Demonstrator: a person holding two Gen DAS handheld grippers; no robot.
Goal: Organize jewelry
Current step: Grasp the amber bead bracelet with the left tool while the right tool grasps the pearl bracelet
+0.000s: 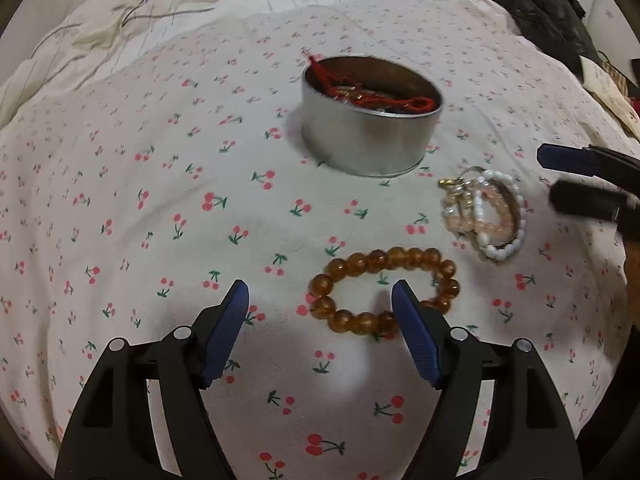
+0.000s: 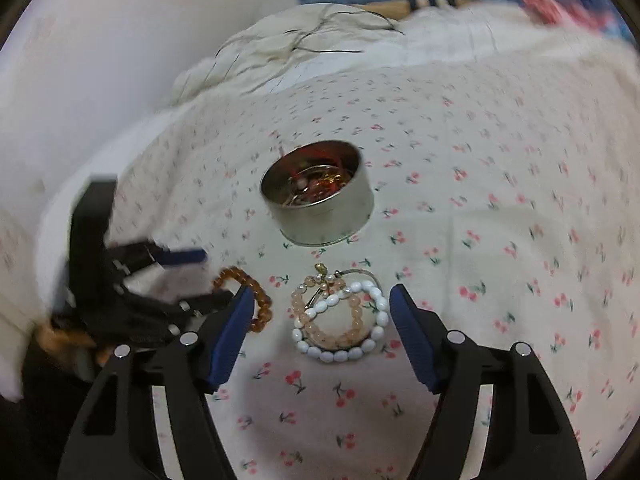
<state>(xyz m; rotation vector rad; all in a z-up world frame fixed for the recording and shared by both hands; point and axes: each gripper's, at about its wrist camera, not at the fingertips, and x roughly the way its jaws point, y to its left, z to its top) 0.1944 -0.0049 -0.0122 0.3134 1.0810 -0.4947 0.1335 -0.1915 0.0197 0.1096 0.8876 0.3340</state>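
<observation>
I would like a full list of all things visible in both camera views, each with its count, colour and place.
tin: one, silver, round, open, standing on the bed centre.
red cord: one, red, inside the tin with other jewelry.
amber bracelet: one, brown-orange beads, on the sheet before the left tongs.
white bracelet: one, white beads, near the tin, before the right tongs.
pink bracelet: one, pale pink beads, overlapping the white bracelet.
cherry sheet: one, white with red cherries.
black garment: one, far right.
left tongs: open.
right tongs: open.
</observation>
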